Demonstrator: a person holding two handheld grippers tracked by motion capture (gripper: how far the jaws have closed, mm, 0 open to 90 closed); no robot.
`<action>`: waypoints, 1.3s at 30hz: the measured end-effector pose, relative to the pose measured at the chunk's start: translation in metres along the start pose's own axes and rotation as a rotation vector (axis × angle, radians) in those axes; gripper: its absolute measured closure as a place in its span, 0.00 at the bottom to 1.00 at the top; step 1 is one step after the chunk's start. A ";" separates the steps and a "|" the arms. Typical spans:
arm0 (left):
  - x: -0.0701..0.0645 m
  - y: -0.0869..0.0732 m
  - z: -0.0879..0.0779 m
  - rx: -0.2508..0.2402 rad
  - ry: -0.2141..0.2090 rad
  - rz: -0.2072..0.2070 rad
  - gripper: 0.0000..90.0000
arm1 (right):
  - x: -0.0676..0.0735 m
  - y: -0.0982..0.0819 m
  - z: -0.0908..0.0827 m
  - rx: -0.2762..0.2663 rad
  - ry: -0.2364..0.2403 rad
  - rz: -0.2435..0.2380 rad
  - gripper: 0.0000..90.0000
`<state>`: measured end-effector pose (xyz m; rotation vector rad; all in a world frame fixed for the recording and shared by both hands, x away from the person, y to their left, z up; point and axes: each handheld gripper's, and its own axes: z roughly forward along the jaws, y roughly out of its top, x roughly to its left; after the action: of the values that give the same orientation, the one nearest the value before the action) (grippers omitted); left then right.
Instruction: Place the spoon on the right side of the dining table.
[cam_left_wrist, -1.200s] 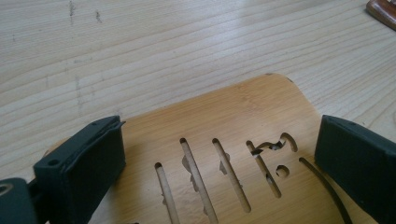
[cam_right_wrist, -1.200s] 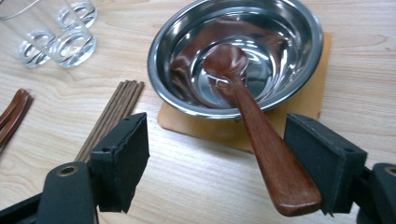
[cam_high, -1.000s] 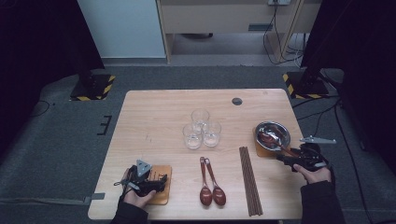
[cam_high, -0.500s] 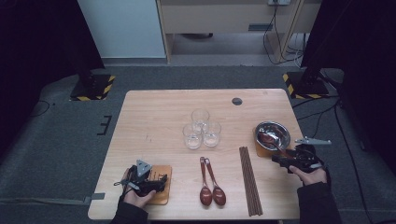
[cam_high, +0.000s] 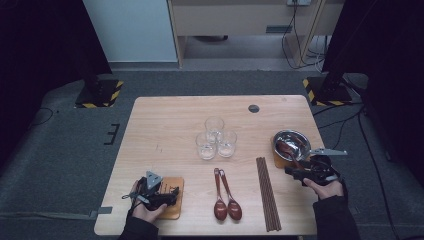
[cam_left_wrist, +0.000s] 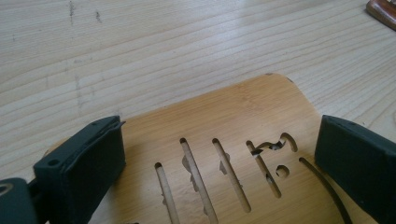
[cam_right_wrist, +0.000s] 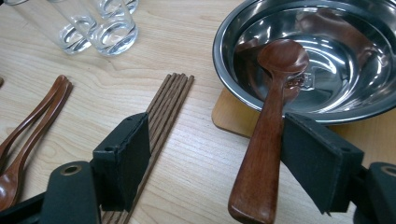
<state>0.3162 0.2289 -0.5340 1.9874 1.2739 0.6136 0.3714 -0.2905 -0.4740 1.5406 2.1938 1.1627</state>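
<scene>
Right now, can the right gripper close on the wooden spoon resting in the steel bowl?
Probably yes: the spoon's handle already lies between the right gripper's open jaws, beside the right one, sticking out over the bowl's rim, unobstructed.

I can read no words, brand names or numbers here. The slotted cut-outs in the wooden trivet (cam_left_wrist: 224, 154) under my left gripper form no character I can make out.

Our spoon (cam_right_wrist: 275, 116) in the bowl (cam_right_wrist: 327, 100), bowl on a mat (cam_right_wrist: 229, 116), chopsticks (cam_right_wrist: 161, 121) to its left.
</scene>
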 end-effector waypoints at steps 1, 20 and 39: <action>0.000 0.000 0.000 0.000 0.000 0.000 0.01 | 0.001 0.000 0.001 -0.001 -0.002 -0.002 0.28; 0.000 0.000 0.000 0.000 -0.001 0.000 0.01 | 0.009 0.011 -0.016 -0.121 -0.019 -0.026 0.34; 0.000 0.000 0.000 -0.001 -0.003 0.001 0.01 | 0.052 0.013 0.000 -0.107 0.023 -0.103 0.35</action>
<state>0.3161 0.2293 -0.5341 1.9873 1.2706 0.6109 0.3578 -0.2441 -0.4518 1.3619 2.1597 1.2495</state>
